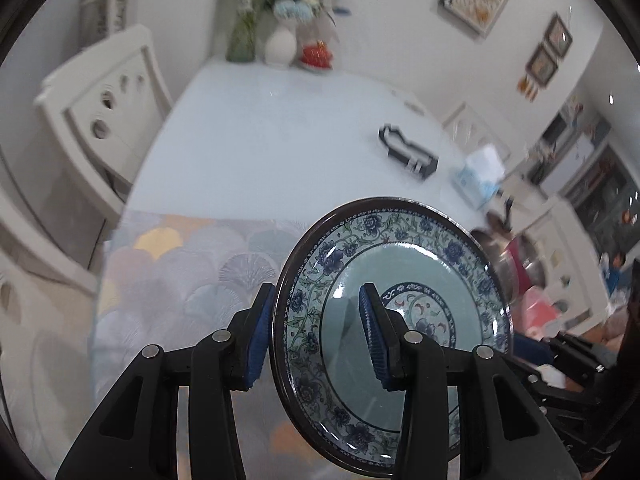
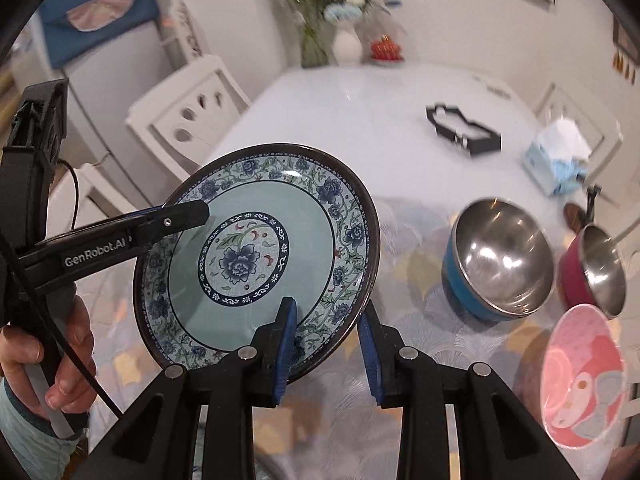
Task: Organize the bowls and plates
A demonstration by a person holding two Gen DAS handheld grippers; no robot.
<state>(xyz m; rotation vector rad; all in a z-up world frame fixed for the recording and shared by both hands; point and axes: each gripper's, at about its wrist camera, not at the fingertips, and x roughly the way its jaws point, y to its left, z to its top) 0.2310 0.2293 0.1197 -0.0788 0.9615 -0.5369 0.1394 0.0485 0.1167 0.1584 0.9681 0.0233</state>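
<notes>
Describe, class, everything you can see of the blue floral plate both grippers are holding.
The plate is round and glossy, ceramic by its look, with a dark rim, a blue-and-green floral vine border, a plain pale teal ring and a central blue flower medallion. It is lifted clear of the patterned tablecloth and tilted. The left gripper clamps its rim at one side, and the right gripper clamps the near rim, blue-padded fingers on either face. Nothing else touches it.

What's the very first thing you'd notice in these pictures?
The big plate with blue flowers, tilted up in the air over the table and pinched at its rim by both tongs, the left tongs and the right tongs. To its right sit a shiny blue bowl, a red bowl and a pink bowl.
</notes>
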